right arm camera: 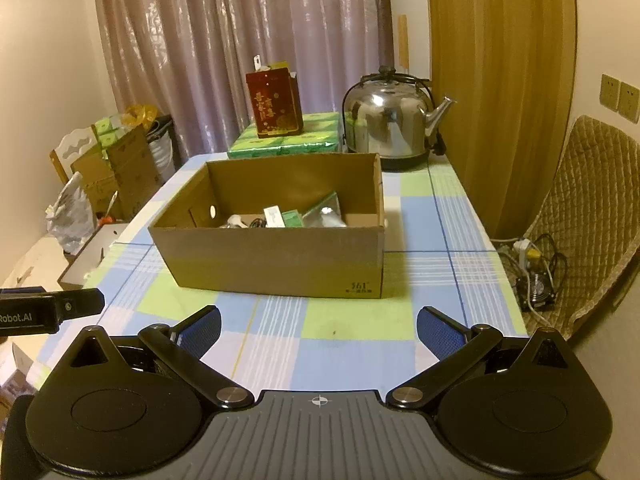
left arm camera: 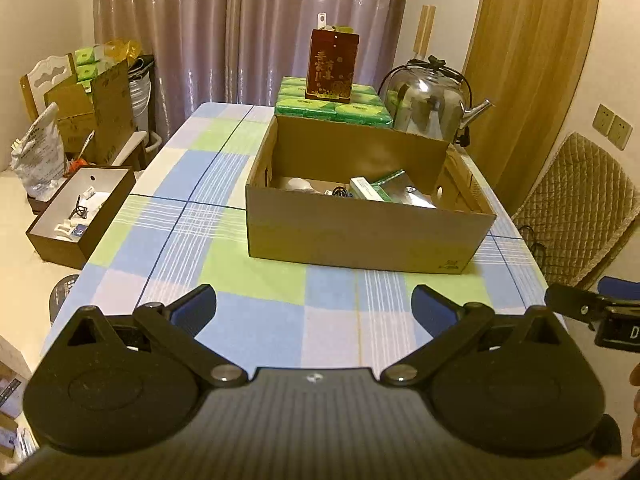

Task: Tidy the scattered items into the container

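Both grippers spread wide, holding nothing: left gripper point(left arm camera: 314, 304) and right gripper point(right arm camera: 319, 326), blue textured pads point(right arm camera: 204, 326) parted above the checked tablecloth point(left arm camera: 260, 280).

Cardboard box point(right arm camera: 276, 260) straight ahead of both, open-topped, long axis across the view; slightly right of centre from the left wrist, slightly left of centre from the right. Neither hand clearly nearer.

Inside, toward the near wall: a green-and-white carton point(left arm camera: 370, 189), a green foil pouch point(right arm camera: 324, 210), a black cable tangle point(left arm camera: 340, 192), something pale and rounded point(left arm camera: 298, 185), identity unclear.

No loose item visible on the cloth between grippers and box; tidying apparently near its end.

Behind: green tissue packs point(left arm camera: 332, 109), a dark red printed box point(left arm camera: 331, 66), a shiny steel kettle point(right arm camera: 386, 124). Corrugated matte walls, soft woven cloth, mirror-hard metal.
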Available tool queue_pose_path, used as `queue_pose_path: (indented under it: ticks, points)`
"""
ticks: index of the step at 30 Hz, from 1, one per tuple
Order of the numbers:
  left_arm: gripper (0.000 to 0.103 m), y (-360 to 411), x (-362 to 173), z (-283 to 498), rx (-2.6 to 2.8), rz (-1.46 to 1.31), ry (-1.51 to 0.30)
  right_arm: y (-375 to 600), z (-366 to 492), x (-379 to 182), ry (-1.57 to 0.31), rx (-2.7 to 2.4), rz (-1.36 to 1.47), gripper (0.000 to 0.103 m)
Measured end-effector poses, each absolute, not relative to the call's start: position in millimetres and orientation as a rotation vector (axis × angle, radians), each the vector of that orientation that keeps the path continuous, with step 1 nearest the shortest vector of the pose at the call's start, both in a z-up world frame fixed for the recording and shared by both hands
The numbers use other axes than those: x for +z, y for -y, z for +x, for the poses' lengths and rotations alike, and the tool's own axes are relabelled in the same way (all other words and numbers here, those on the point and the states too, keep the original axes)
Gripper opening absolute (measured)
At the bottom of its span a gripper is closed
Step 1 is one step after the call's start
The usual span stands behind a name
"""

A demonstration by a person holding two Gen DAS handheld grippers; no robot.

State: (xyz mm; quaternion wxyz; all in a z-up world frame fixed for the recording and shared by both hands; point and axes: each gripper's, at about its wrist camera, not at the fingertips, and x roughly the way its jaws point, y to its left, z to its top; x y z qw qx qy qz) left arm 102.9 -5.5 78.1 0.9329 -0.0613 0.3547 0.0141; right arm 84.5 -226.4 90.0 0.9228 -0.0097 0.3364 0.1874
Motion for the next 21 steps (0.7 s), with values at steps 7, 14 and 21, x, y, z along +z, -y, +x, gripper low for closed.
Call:
queue_pose_path:
  ticks: [7, 14, 21]
  points:
    - [0.102, 11, 81, 95, 0.037, -0.111, -0.715, 222, 74, 84, -0.677, 0.374, -0.085, 0.101]
    - [0.102, 13, 80, 96, 0.04, -0.104, -0.709, 222, 73, 78, -0.694, 0.374, -0.079, 0.101]
    - [0.102, 13, 75, 97, 0.041, -0.111, -0.708, 219, 73, 74, -0.706, 0.377, -0.083, 0.101]
